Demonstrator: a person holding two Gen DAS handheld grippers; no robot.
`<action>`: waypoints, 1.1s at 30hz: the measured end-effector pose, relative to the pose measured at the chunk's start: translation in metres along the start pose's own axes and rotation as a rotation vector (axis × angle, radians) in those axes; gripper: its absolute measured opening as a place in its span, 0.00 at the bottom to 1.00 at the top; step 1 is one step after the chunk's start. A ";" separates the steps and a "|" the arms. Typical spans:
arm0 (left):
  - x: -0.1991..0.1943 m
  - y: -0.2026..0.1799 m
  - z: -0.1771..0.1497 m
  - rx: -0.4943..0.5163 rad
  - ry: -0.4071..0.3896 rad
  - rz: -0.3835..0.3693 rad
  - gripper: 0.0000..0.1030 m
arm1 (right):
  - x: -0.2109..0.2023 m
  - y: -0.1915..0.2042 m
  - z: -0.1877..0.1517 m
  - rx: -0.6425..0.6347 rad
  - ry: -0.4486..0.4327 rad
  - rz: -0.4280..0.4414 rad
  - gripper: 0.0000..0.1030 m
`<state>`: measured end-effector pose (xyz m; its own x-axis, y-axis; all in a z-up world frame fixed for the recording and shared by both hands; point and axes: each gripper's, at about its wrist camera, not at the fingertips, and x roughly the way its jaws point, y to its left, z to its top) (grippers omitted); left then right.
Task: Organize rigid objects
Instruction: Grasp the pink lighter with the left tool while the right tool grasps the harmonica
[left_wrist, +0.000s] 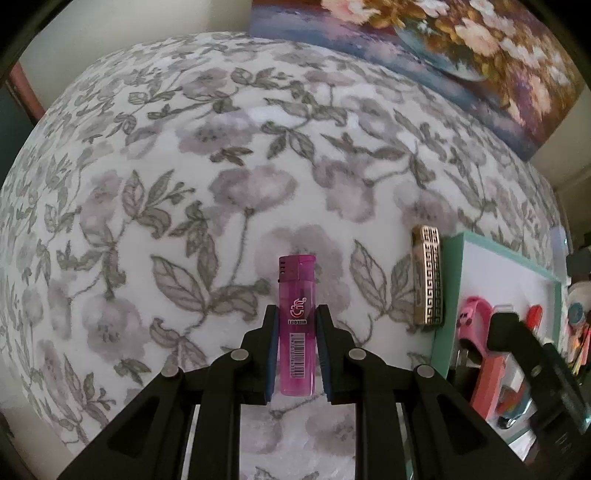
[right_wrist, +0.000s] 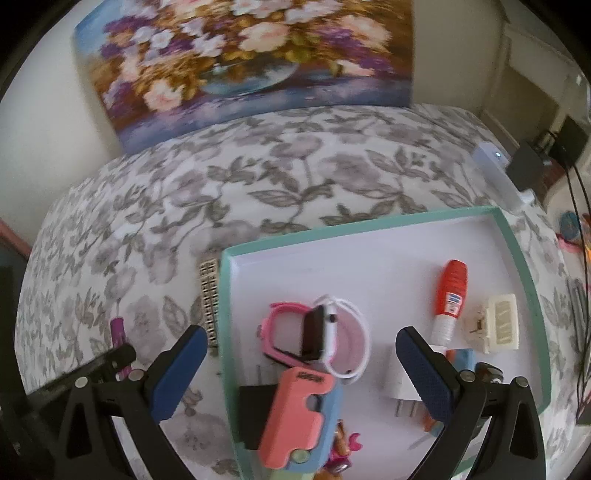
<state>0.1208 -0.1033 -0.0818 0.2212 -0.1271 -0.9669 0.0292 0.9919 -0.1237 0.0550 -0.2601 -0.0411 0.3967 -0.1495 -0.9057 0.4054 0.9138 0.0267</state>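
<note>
1. Left gripper (left_wrist: 296, 334): jaws clamped on a translucent purple lighter (left_wrist: 296, 321). Both blue pads press its sides. The lighter stands lengthwise between the fingers, cap end pointing away from the camera, barcode end nearest it. It is held above the floral tablecloth (left_wrist: 184, 184); contact with the cloth cannot be confirmed.

2. Right gripper (right_wrist: 301, 369): jaws spread wide, nothing between the pads. It hangs over the near part of the tray (right_wrist: 524, 258).

3. Just right of the left gripper, a gold lighter with a key-pattern casing (left_wrist: 428, 275) lies on the cloth, alongside the tray's left outer wall and very close to it. Contact cannot be judged.

4. Tray: teal rim, white floor, resting on the cloth. Contents noted in the right wrist view:
   - a pink-strapped watch (right_wrist: 275, 325) and a white-strapped watch (right_wrist: 332, 332), side by side near the centre;
   - a pink and blue folding item (right_wrist: 295, 413), nearest the camera, partly over a dark flat object;
   - a white plug adapter (right_wrist: 400, 384), partly behind the right finger;
   - an orange and white tube (right_wrist: 448, 299), lying lengthwise toward the right side;
   - a cream rectangular block (right_wrist: 500, 323), right of the tube.

5. Surroundings: a flower painting (right_wrist: 243, 55) leans against the wall at the far table edge. A white device with a lit indicator (right_wrist: 495, 162) sits beyond the tray's far right corner.
</note>
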 end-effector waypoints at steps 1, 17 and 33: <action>-0.001 0.003 0.000 -0.011 -0.004 -0.007 0.20 | 0.000 0.003 0.000 -0.009 0.000 0.002 1.00; -0.005 0.065 0.028 -0.100 -0.019 -0.041 0.20 | 0.025 0.059 0.021 -0.151 0.025 0.041 0.85; 0.006 0.082 0.034 -0.157 0.011 -0.093 0.20 | 0.060 0.108 0.043 -0.317 0.078 0.015 0.53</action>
<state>0.1581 -0.0231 -0.0901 0.2139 -0.2189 -0.9520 -0.1034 0.9640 -0.2449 0.1582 -0.1864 -0.0742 0.3313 -0.1165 -0.9363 0.1183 0.9896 -0.0813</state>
